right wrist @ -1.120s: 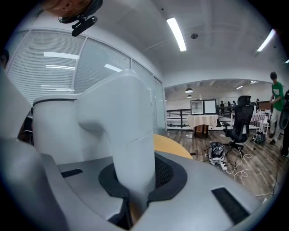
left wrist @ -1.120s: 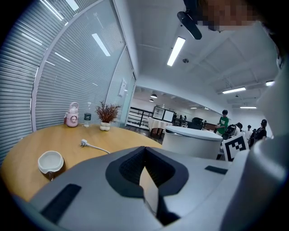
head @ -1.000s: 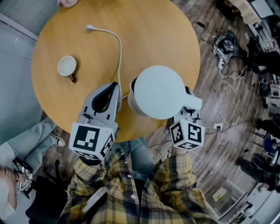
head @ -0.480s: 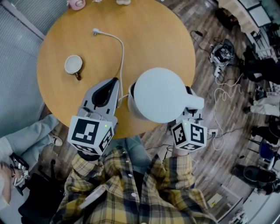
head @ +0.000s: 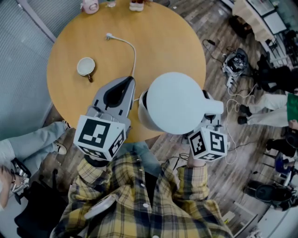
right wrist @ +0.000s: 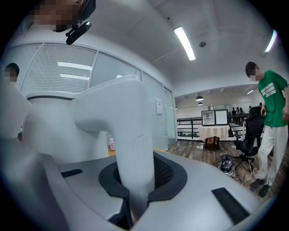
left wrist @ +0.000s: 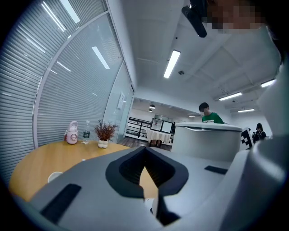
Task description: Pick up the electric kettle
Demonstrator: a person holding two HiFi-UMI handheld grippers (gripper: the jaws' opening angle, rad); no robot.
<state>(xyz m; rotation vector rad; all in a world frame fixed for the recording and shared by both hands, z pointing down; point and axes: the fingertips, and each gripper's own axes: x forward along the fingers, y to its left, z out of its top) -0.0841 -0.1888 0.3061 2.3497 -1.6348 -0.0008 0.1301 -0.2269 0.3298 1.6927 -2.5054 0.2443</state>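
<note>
The white electric kettle (head: 174,102) hangs above the near edge of the round wooden table (head: 167,42). My right gripper (head: 206,122) is shut on its handle (right wrist: 131,149), which stands upright between the dark pads (right wrist: 169,180). My left gripper (head: 130,80) floats just left of the kettle, jaws shut, with nothing visibly gripped; only the table shows through the gap behind its tips (left wrist: 145,149). The kettle's white cord (head: 132,49) runs from a plug (head: 108,36) on the table toward the left gripper's tip. The kettle body fills the right of the left gripper view.
A cup (head: 86,66) stands on the table's left part. A pink item (head: 89,6) and a small potted plant (head: 136,5) sit at the far edge. Cables and a power strip (head: 233,65) lie on the floor at right. A person in green (right wrist: 271,113) stands nearby.
The kettle and both grippers have risen toward the head camera, the kettle's handle still in the right gripper. The table now looks further below.
</note>
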